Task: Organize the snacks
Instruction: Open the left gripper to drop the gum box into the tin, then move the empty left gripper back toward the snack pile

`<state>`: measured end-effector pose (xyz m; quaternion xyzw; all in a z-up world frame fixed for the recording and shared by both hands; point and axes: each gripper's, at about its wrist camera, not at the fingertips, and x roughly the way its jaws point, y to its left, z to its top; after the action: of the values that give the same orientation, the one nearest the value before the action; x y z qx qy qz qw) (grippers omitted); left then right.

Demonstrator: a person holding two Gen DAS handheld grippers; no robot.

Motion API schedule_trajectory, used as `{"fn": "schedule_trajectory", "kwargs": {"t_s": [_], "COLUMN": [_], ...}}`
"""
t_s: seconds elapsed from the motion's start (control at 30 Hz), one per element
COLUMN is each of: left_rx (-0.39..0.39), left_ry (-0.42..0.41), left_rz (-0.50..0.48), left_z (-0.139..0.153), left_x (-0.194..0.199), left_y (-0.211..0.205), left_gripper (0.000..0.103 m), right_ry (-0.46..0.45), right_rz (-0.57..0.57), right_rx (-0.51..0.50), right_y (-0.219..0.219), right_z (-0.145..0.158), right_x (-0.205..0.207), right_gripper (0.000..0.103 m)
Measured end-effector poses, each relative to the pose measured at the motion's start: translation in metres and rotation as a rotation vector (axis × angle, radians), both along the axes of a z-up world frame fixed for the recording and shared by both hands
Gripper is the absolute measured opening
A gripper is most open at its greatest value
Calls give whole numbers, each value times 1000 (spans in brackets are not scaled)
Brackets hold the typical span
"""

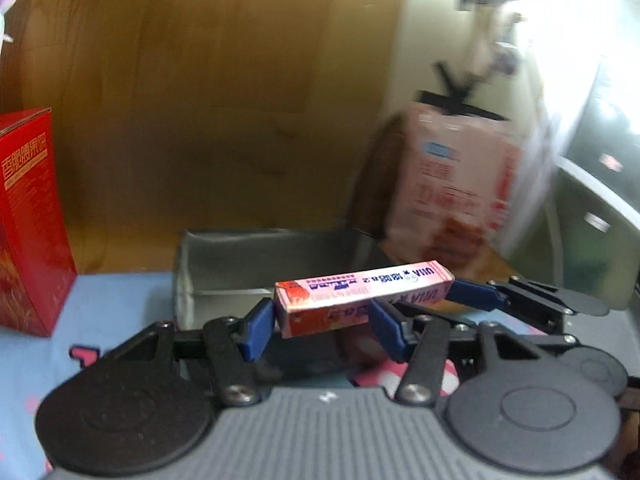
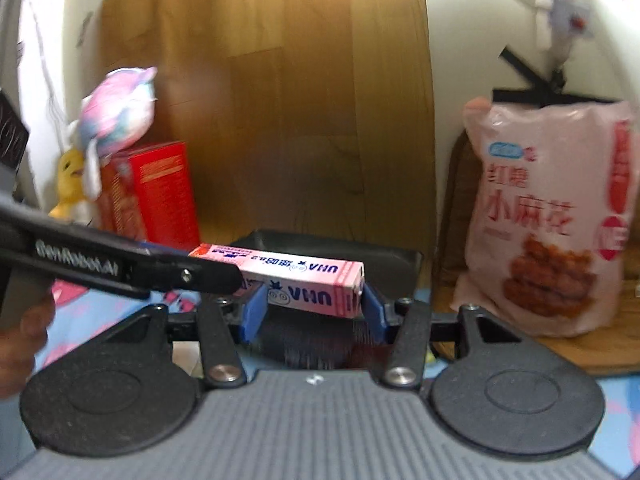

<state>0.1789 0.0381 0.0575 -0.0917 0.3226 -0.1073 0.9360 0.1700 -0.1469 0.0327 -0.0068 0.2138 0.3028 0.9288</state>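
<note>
Long pink-and-white candy box (image 1: 362, 298), carried above the open grey bin (image 1: 224, 264), pinched at opposite ends by left gripper (image 1: 320, 326) and right gripper (image 2: 314, 308); twisting or dropping is risked if the hands diverge.

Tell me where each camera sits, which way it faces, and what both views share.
Left wrist: on the left gripper, facing the wood panel; its blue fingers clamp the pink candy box.
Right wrist: on the right gripper, facing the same panel; a hand shows.
Shared: box, grey bin, snack bag, red box.
</note>
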Motion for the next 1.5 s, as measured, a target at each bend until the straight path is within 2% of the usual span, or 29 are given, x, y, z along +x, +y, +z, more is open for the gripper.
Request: {"fn": "schedule_trajectory", "kwargs": {"t_s": [0.2, 0.3, 0.47, 0.53, 0.6, 0.83, 1.0, 1.33, 1.5], "left_rx": [30, 76, 163, 199, 239, 305, 322, 342, 354], "left_ry": [33, 3, -13, -21, -30, -40, -26, 7, 6], "left_rz": [71, 91, 144, 161, 180, 217, 234, 287, 320], "left_z": [-23, -29, -25, -22, -18, -21, -32, -50, -56], "left_x": [43, 42, 22, 9, -8, -68, -104, -148, -161], "left_y": [11, 7, 2, -3, -5, -13, -17, -13, -5], "left_gripper": [56, 60, 62, 62, 62, 63, 64, 64, 64], "right_ry": [38, 40, 19, 26, 8, -6, 16, 38, 76], "right_rz": [-6, -26, -59, -65, -77, -98, -66, 81, 123], "right_rx": [-55, -53, -32, 5, 36, 152, 188, 125, 60], "right_y": [33, 36, 26, 17, 8, -19, -24, -1, 16], "right_z": [-23, -29, -31, -33, -32, -35, -44, -59, -68], "right_x": [43, 48, 32, 20, 2, -74, -118, -172, -180], "right_gripper": [57, 67, 69, 69, 78, 79, 79, 83, 83]}}
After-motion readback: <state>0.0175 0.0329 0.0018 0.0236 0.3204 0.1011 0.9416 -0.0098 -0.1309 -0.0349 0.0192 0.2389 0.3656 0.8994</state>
